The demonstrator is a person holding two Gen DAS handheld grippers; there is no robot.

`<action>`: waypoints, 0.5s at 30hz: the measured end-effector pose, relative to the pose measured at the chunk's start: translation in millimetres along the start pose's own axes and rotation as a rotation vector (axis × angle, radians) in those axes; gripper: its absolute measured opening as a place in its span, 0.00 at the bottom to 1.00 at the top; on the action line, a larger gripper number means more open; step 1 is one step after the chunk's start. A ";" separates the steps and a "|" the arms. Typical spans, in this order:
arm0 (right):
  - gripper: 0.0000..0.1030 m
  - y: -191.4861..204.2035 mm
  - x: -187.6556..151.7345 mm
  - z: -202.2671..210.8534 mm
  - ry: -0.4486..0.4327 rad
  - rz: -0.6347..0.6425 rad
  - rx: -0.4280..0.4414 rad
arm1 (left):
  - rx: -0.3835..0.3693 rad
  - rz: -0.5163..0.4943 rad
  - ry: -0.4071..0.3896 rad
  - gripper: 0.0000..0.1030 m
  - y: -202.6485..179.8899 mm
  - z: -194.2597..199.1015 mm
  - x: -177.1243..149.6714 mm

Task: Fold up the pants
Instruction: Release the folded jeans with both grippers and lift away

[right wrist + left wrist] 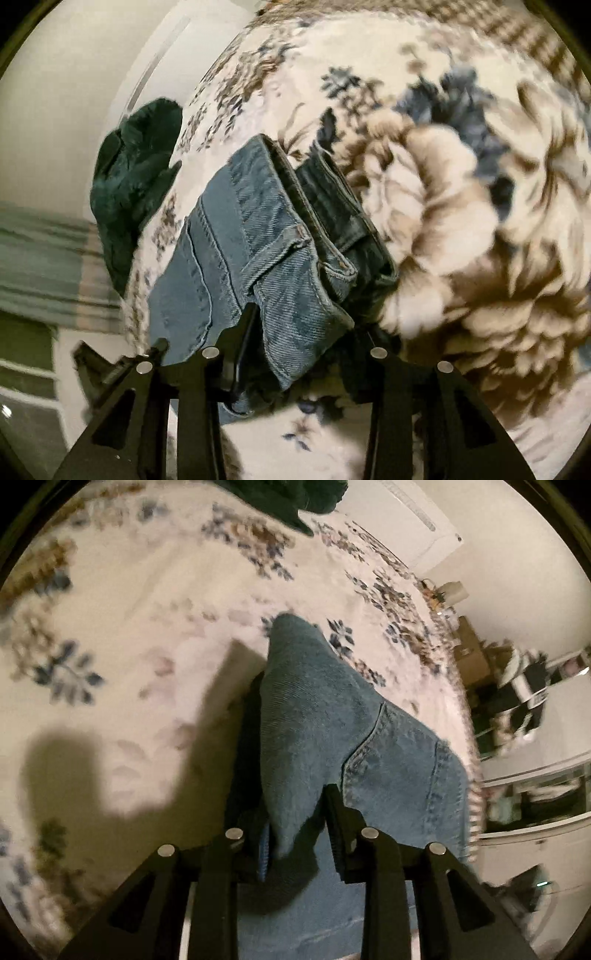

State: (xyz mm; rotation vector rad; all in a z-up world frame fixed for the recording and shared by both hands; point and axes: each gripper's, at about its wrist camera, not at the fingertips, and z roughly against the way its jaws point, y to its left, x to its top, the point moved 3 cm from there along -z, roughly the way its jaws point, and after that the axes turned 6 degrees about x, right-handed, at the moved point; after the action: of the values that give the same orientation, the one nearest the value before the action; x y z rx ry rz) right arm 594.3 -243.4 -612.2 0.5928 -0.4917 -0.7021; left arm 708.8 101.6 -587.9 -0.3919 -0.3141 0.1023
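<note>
Denim fills both grips: my left tool (295,834) pinches a fold of the jeans (332,716), my right tool (295,332) pinches the waistband edge, lifting them off the floral bed (461,221), presumably for folding. Green garment (133,177) lies beyond.

Floral bedspread (155,602) — jeans (236,236) and dark green garment (133,184) lie there.

Left fingers (255,775) behind jeans (332,716); bedspread (129,609) blurred.
</note>
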 end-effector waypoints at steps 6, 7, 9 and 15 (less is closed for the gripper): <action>0.51 47.0 -5.5 20.4 -0.002 0.210 -0.213 | 0.234 -0.154 -0.073 0.65 -25.2 42.2 -25.6; 0.55 55.1 -8.2 24.1 -0.003 0.245 -0.245 | 0.250 -0.170 -0.080 0.83 -29.2 47.6 -29.4; 0.77 69.3 -14.9 34.8 -0.008 0.298 -0.301 | 0.279 -0.203 -0.100 0.91 -39.4 62.3 -38.6; 1.00 116.5 -34.4 81.3 -0.078 0.458 -0.430 | 0.326 -0.251 -0.138 0.93 -68.6 101.9 -55.6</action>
State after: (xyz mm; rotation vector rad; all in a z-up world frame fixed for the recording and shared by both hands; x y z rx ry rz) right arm 575.2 -174.4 -484.9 0.0401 -0.5073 -0.3740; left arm 626.1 66.3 -487.4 -0.0204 -0.4726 -0.0659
